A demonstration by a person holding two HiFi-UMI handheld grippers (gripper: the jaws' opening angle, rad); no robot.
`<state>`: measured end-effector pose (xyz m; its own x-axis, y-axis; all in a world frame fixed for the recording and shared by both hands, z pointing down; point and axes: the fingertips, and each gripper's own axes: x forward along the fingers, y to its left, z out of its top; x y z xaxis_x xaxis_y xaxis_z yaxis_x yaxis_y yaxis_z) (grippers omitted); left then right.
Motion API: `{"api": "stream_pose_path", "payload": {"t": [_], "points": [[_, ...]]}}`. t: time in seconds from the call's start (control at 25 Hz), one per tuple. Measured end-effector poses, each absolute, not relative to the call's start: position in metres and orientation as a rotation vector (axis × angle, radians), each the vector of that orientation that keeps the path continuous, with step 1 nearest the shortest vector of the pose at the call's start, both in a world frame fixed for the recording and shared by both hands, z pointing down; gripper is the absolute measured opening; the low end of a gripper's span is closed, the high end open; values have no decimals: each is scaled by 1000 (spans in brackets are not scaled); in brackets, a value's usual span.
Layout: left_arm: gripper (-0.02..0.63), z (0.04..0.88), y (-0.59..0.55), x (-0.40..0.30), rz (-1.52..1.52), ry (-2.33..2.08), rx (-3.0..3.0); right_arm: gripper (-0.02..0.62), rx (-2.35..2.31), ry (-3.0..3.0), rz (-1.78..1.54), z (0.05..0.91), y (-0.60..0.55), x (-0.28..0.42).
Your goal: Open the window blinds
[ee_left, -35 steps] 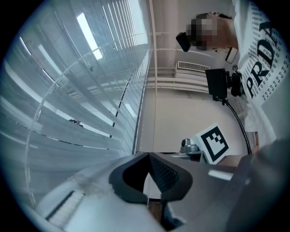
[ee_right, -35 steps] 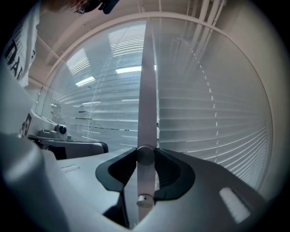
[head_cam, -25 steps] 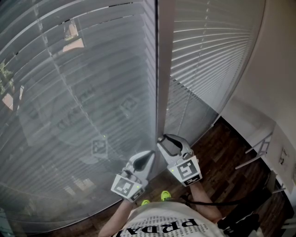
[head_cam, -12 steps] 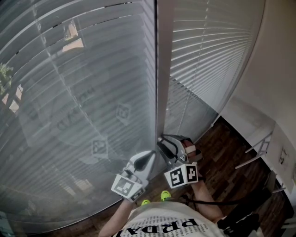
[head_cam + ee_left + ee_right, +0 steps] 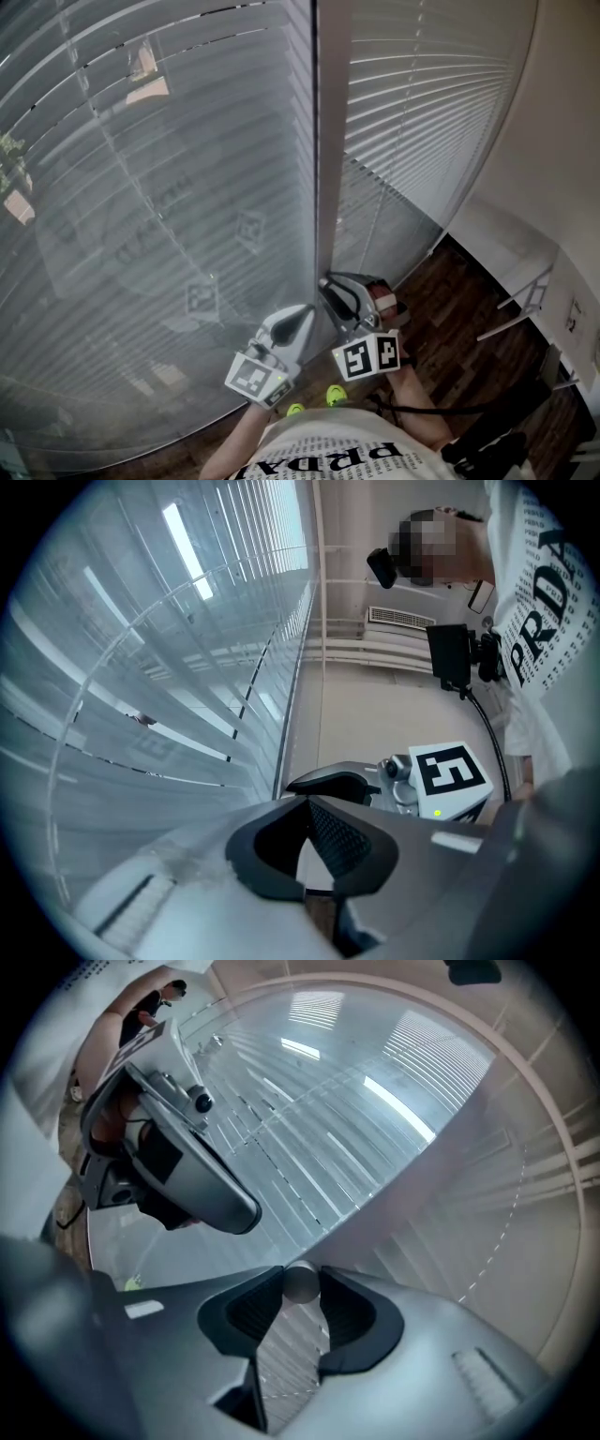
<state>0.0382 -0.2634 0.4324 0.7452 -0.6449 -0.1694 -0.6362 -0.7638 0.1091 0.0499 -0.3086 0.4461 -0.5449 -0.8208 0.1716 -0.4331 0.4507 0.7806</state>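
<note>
The right claw (image 5: pixel 332 283) has just rolled and squeezed in on the wand (image 5: pixel 300 1282), so the far blinds (image 5: pixel 169 187) should start tilting open. The left claw (image 5: pixel 300 317), just left, is pressed together, empty.

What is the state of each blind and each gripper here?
Left blind: lowered, slats partly open.
Right blind: lowered, slats closed.
Right gripper: shut on the wand, jaws just closed further.
Left gripper: shut, empty.
</note>
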Motion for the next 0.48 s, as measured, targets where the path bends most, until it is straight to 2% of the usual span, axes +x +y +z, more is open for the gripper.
{"api": "stream_pose_path", "payload": {"t": [0.48], "points": [[-6,439,-264,38,-260,-1066,2901,129,1094,-2301,-792,444,-310,52]]}}
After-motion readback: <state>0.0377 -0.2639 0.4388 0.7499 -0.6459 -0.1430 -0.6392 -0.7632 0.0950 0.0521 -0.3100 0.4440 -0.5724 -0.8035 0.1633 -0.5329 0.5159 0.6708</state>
